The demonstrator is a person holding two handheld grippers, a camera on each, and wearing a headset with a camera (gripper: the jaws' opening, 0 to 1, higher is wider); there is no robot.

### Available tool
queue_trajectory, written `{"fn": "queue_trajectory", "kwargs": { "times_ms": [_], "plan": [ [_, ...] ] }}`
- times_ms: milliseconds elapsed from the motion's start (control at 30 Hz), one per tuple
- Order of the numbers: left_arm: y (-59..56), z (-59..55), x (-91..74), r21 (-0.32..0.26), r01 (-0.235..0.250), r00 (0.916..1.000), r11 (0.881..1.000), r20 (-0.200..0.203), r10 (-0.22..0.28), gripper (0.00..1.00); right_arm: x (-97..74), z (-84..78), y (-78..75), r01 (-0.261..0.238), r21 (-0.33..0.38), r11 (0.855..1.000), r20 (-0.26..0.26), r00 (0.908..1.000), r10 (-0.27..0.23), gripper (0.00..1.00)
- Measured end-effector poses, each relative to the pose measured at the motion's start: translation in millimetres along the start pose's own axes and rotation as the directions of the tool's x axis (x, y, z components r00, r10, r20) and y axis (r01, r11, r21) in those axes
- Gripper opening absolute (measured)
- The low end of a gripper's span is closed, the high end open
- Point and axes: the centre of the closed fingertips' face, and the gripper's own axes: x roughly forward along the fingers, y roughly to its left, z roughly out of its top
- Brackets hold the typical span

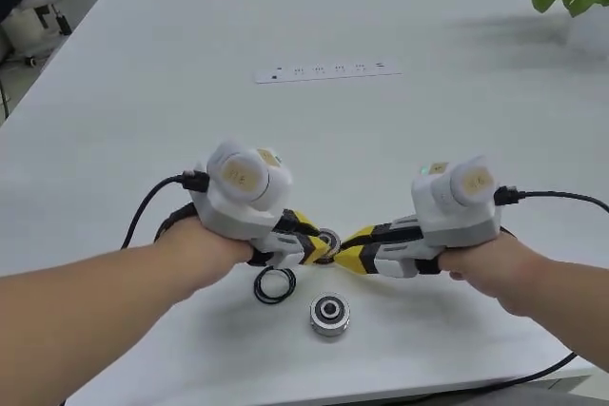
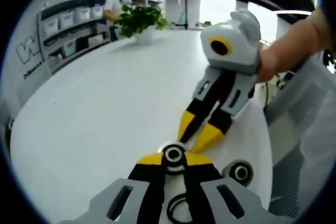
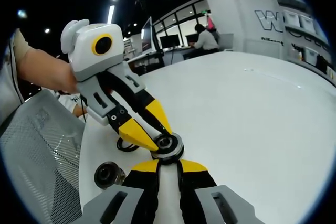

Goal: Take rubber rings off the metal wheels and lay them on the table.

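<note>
One wheel (image 2: 174, 154), seemingly, in left gripper (image 2: 174, 160)

Forearms converge. The left gripper (image 1: 316, 246) pinches the metal wheel (image 2: 174, 154) between its fingertips; the right gripper (image 1: 348, 252) (tips nearly together, grip unclear) meets it fingertip to fingertip.

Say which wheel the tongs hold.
The raised wheel, held in the left tongs with the right tongs at it; the other wheel lies loose on the table.
</note>
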Motion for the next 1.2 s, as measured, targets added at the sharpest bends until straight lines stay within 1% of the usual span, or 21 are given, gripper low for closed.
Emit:
{"fn": "queue_trajectory", "kwargs": {
  "times_ms": [133, 167, 200, 267, 333, 367, 400, 433, 467, 567, 633, 667, 733, 833, 900, 933, 1000, 1067, 1200],
  "plan": [
    [-0.4, 0.2, 0.0, 0.011, -0.013, 0.9999, 1.000, -0.002, 0.013, 0.13, -0.5, -0.4, 0.7, 0.013, 0.009, 1.000, -0.006, 0.9999, -0.013, 0.08],
    [-0.5, 0.1, 0.0, 0.010, -0.016, 0.9999, 1.000, -0.002, 0.016, 0.13, -1.3, -2.5, -4.4, 0.049, 0.013, 0.999, -0.016, 0.9987, -0.049, 0.05],
    [-0.1, 0.2, -0.1, 0.009, -0.017, 0.9999, 1.000, -0.001, 0.017, 0.13, -0.9, -2.2, -0.4, 0.023, 0.007, 1.000, -0.014, 0.9996, -0.023, 0.00],
    [0.3, 0.2, 0.1, 0.008, -0.019, 0.9998, 1.000, 0.000, 0.019, 0.13, -1.3, -2.0, -2.2, 0.026, 0.059, 0.998, -0.006, 0.9996, -0.026, 0.00],
    [0.5, 0.1, 0.2, 0.007, -0.021, 0.9998, 1.000, -0.001, 0.021, 0.13, -1.6, -2.1, -3.5, 0.028, 0.071, 0.997, -0.004, 0.9996, -0.028, 0.00],
    [0.5, 0.0, 0.3, 0.009, -0.024, 0.9997, 1.000, -0.003, 0.024, 0.13, -1.7, -2.1, -3.7, 0.030, 0.092, 0.995, -0.002, 0.9996, -0.030, 0.00],
    [0.6, 0.0, 0.3, 0.011, -0.027, 0.9996, 1.000, -0.004, 0.027, 0.13, -1.7, -1.7, -4.2, 0.031, 0.140, 0.990, 0.005, 0.9995, -0.032, 0.00],
    [0.7, 0.0, 0.4, 0.012, -0.033, 0.9995, 0.999, -0.005, 0.033, 0.13, -2.2, -2.0, -5.5, 0.035, 0.166, 0.986, 0.009, 0.9993, -0.037, 0.00],
    [0.2, -0.1, 0.3, 0.015, -0.036, 0.9993, 0.999, -0.006, 0.036, 0.13, -2.1, -1.5, -5.8, 0.029, 0.194, 0.981, 0.019, 0.9993, -0.033, 0.00],
    [-0.1, -0.1, 0.4, 0.021, -0.044, 0.9990, 0.999, -0.009, 0.044, 0.13, -4.5, -0.2, -7.3, 0.024, 0.255, 0.967, 0.042, 0.9985, -0.036, 0.00],
    [0.0, 0.0, 0.3, 0.020, -0.043, 0.9990, 0.999, -0.009, 0.043, 0.13, -7.3, 1.8, -7.4, 0.026, 0.277, 0.960, 0.057, 0.9974, -0.044, 0.00],
    [-0.2, 0.0, 0.2, 0.020, -0.042, 0.9990, 0.999, -0.009, 0.043, 0.13, -8.3, 4.3, -8.9, 0.031, 0.296, 0.955, 0.071, 0.9960, -0.055, 0.00],
    [-0.5, -0.1, 0.1, 0.021, -0.044, 0.9990, 0.999, -0.011, 0.044, 0.12, -10.8, 9.5, -8.6, 0.019, 0.341, 0.940, 0.101, 0.9933, -0.057, 0.00],
    [-1.9, -0.3, 0.1, 0.027, -0.049, 0.9987, 0.998, -0.014, 0.050, 0.12, -11.1, 9.9, -4.9, 0.019, 0.339, 0.941, 0.102, 0.9932, -0.057, 0.00],
    [-2.3, -0.2, 0.1, 0.027, -0.053, 0.9984, 0.998, -0.016, 0.053, 0.12, -11.5, 14.4, -1.8, 0.004, 0.348, 0.938, 0.124, 0.9911, -0.050, 0.00],
    [-2.0, -0.2, 0.1, 0.028, -0.054, 0.9984, 0.998, -0.017, 0.055, 0.12, -11.6, 13.4, -1.8, 0.010, 0.343, 0.939, 0.116, 0.9919, -0.052, 0.00],
    [-1.2, -0.3, 0.1, 0.028, -0.052, 0.9984, 0.998, -0.019, 0.053, 0.12, -11.7, 15.7, -0.5, 0.003, 0.331, 0.944, 0.124, 0.9912, -0.046, 0.00],
    [-1.4, -0.3, -0.1, 0.025, -0.051, 0.9984, 0.998, -0.020, 0.052, 0.12, -11.4, 15.7, -1.8, 0.006, 0.327, 0.945, 0.121, 0.9915, -0.048, 0.00],
    [-1.4, -0.3, -0.1, 0.024, -0.056, 0.9982, 0.998, -0.019, 0.056, 0.12, -11.8, 17.0, 1.4, 0.002, 0.338, 0.941, 0.124, 0.9911, -0.047, 0.00]
  ]
}}
